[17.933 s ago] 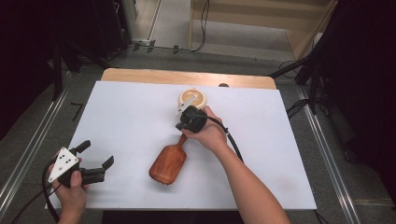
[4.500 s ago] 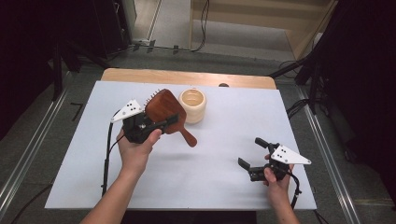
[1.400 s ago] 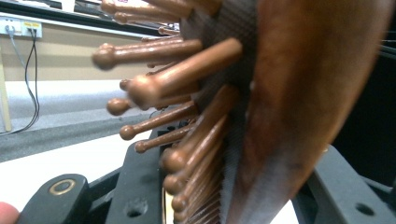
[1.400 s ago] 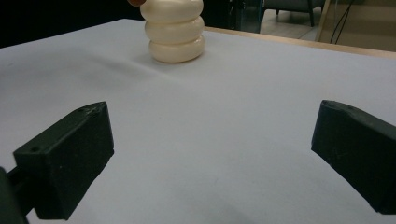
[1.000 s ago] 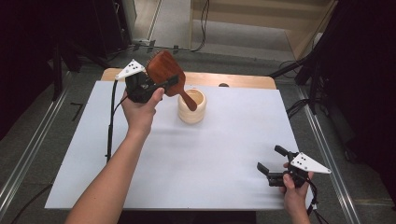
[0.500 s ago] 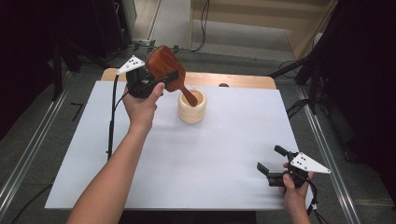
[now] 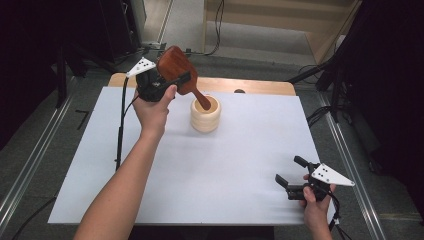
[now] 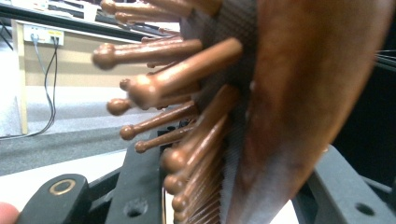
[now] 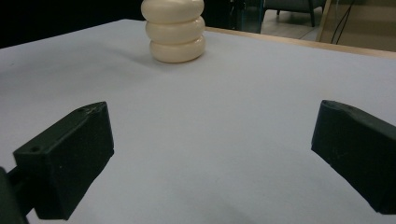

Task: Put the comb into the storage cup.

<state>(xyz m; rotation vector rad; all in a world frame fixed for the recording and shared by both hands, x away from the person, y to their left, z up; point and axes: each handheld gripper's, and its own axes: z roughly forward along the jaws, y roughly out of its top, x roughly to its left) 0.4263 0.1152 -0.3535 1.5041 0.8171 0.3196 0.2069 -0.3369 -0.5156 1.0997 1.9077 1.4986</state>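
A brown wooden hairbrush (image 7: 178,76) is clamped by its head in my left gripper (image 7: 172,80), which is shut on it above the far left of the table. The brush's handle points down and right, its tip at the mouth of a cream ribbed holder (image 7: 205,114). In the left gripper view the wooden bristle pins (image 8: 168,93) and the brush's back (image 8: 299,93) sit between the jaws. My right gripper (image 7: 290,172) rests open near the table's front right corner, nothing between its jaws. The right gripper view has the holder (image 9: 173,29) far ahead.
A white sheet (image 7: 150,180) covers the table, with a wooden strip (image 7: 250,86) along its far edge. Black cables trail from both grippers. Metal rails run along both sides of the table, and dark equipment stands behind it.
The left hand has shifted the brush slightly, bringing the handle tip down to the holder's mouth. The right gripper has stayed where it was.
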